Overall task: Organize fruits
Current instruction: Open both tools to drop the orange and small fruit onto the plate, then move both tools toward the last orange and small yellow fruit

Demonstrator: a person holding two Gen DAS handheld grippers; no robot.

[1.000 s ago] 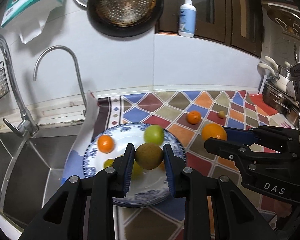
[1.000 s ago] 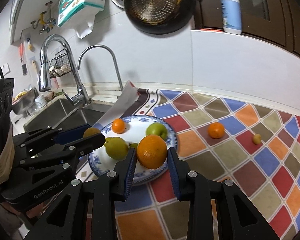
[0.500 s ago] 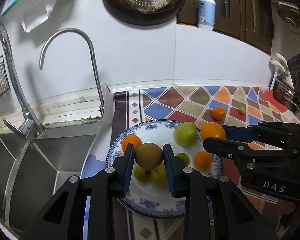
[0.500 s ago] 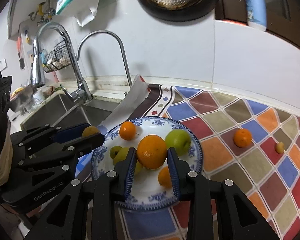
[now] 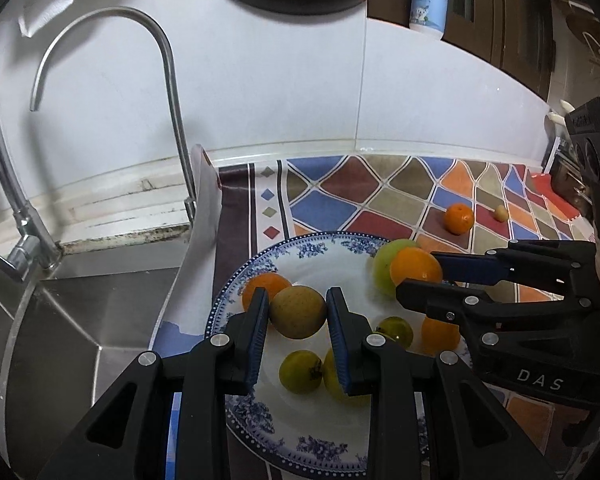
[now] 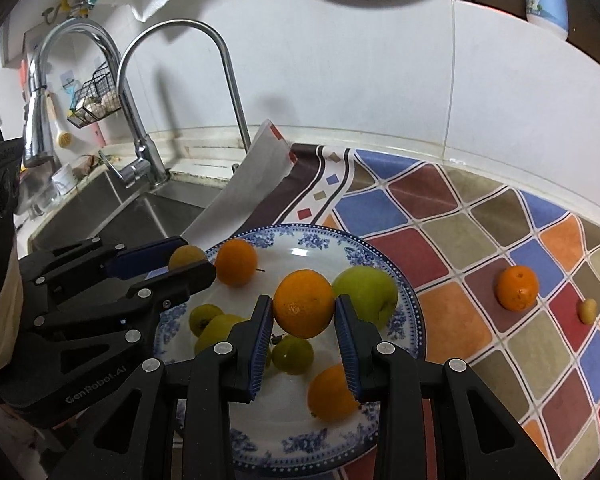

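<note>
Nearly done: left gripper [image 5: 298, 336] jaws pinching brown fruit [image 5: 298, 312], right gripper [image 6: 303, 334] jaws pinching orange [image 6: 303, 303] over plate [image 6: 410, 320] (six fruits aboard), tangerine [image 6: 517, 288] and tiny fruit [image 6: 587, 311] left on desk.

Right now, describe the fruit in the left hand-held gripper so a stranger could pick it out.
Find the blue-patterned plate beside the sink. Above its sink-side edge, the left hand-held gripper clamps a round fruit. It is dull brownish-tan, unlike the oranges and green fruits around it.
</note>
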